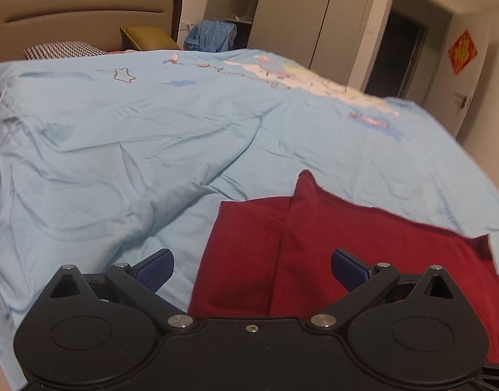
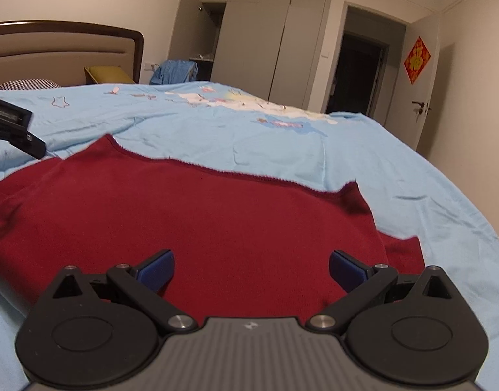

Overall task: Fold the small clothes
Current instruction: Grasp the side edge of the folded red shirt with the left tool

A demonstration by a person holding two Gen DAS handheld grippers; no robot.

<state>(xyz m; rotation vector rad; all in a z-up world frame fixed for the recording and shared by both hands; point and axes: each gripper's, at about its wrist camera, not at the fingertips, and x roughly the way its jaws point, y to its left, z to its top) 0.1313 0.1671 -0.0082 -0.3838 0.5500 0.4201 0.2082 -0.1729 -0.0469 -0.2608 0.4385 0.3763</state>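
A dark red garment (image 2: 190,215) lies spread on the bed's light blue quilt (image 1: 125,137), near the edge closest to the cameras, with one layer already lapped over along a straight crease visible in the left wrist view. Both sets of tongs hover just above it with their blue pads wide apart and nothing between them: the left tongs (image 1: 252,265) sit over the garment's left border, one pad above quilt and one above red cloth, while the right tongs (image 2: 251,265) hang over the middle of the fabric. The step in hand looks like choosing grip points for the next fold, and doing it well probably means each pair pinching only the garment at a hem or corner, not the quilt beneath, since both are soft and bunch together easily. Lifting both grips evenly and laying the cloth over in one smooth pass should keep the edges matched; the knit looks limp and likely to sag between the grips. The quilt is rumpled, with printed stars and a pale cartoon patch, so the fold will rest on uneven ground. Beyond stand a padded headboard (image 1: 80,13), pillows, grey wardrobe doors (image 2: 272,39), a dark doorway, and a red diamond decoration (image 2: 416,60) on the wall.
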